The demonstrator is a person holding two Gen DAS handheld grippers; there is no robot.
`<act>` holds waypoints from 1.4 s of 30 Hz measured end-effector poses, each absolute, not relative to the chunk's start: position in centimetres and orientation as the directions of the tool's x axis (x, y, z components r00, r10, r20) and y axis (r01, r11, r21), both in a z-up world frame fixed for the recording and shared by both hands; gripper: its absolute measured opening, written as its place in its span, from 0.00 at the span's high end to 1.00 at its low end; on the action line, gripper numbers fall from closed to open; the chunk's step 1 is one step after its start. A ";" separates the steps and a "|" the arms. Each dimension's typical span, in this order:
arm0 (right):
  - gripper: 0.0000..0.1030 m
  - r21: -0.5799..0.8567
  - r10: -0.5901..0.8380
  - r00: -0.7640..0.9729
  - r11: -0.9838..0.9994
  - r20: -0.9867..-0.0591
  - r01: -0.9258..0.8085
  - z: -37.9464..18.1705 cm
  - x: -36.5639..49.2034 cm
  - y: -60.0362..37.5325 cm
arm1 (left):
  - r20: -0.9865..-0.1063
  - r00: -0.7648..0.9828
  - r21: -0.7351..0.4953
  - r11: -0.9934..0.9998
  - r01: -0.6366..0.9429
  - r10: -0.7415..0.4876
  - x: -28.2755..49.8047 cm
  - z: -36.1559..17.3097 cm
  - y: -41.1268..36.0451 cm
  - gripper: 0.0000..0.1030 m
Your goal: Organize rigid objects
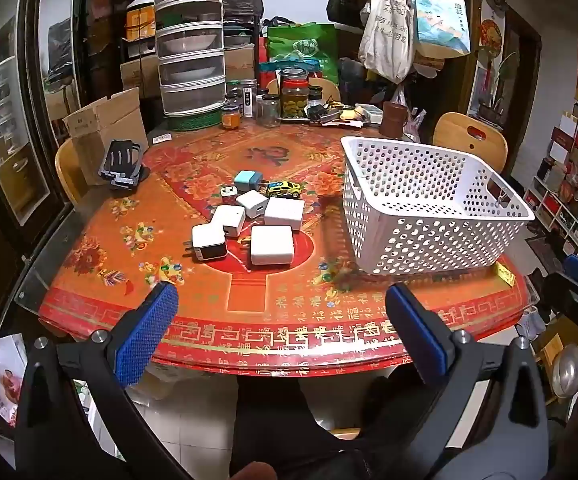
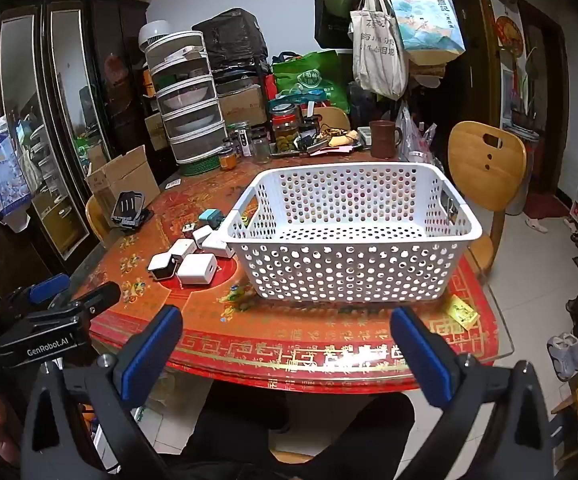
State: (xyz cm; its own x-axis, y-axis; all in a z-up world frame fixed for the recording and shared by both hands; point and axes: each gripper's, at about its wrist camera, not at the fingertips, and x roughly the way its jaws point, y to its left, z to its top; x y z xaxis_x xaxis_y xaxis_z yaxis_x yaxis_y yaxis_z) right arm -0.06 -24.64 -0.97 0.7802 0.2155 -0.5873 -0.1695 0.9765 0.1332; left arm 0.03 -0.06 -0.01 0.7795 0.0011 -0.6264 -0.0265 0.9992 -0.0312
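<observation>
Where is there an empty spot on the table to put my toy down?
Bare cloth lies along the near edge of the table, in front of the chargers and the white basket. More lies to the left, between the chargers and the black stand. The basket itself is empty. The far side is crowded with jars and a brown mug.

White chargers [image 1: 249, 224] beside empty basket [image 1: 429, 208]

Right claw [image 2: 287, 320] spread wide, holding nothing, at the near edge of the desk [image 2: 329, 348]. White perforated basket [image 2: 353, 264] stands just beyond it. White chargers [image 2: 187, 258] cluster left of the basket; one appears to touch its wall. Left claw [image 2: 69, 294] at left edge, state unclear.
</observation>
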 end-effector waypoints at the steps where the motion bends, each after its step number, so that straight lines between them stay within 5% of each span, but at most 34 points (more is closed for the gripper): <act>1: 0.00 0.133 0.216 0.783 0.976 -0.584 -0.171 -1.0 -0.1 -24.6 | -0.626 0.780 -0.026 0.999 -0.029 0.006 0.0 0.0 -0.1 0.01; 42: 0.00 0.127 0.212 0.782 0.977 -0.586 -0.170 -1.6 -0.1 -24.5 | -0.631 0.776 -0.026 0.999 -0.037 0.013 0.6 -0.7 0.3 0.01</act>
State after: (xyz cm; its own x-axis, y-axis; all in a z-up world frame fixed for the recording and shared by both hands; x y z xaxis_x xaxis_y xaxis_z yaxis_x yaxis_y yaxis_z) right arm -0.12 -24.53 -1.56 0.7822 0.2124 -0.5857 -0.1704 0.9772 0.1268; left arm 0.57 0.29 -0.73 0.7759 0.0127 -0.6307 -0.0372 0.9990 -0.0256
